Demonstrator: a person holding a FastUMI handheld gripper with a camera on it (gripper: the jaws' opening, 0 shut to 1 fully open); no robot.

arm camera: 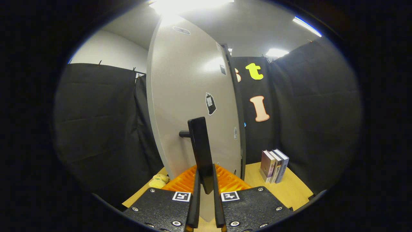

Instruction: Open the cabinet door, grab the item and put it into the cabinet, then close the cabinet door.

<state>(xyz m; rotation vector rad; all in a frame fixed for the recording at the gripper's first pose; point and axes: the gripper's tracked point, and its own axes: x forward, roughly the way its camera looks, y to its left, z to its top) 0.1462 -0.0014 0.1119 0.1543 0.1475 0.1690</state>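
**Hand-held gripper clamped on door handle**

Here the hand-held gripper (206, 187) has both fingers (196, 193) pressed vs. the lower end of the handle (201, 151), one on each side, so it's clamped on it. The handle is a dark upright bar, fixed to the door (183, 96) by a short peg on its left side, and it rises straight up from between the fingers.

The door is pale grey w/ a few small stickers (210, 103), and it stands just ahead of the fingers, seen at a slant. Its right edge meets a dark strip; can't tell how far the door is swung.

An orange ribbed tray (228, 182) lies on the counter (293, 190) just beyond the fingertips, at the foot of the door, showing on both sides of the handle. A yellow plush toy (158, 181), prob. the item, sits on the counter ahead and to the left of the fingers, just beside the tray's left corner and near the door's lower left edge.

Ahead and to the right, three books (274, 165) stand upright together on the counter, close to the black cloth wall, well apart from the fingers.
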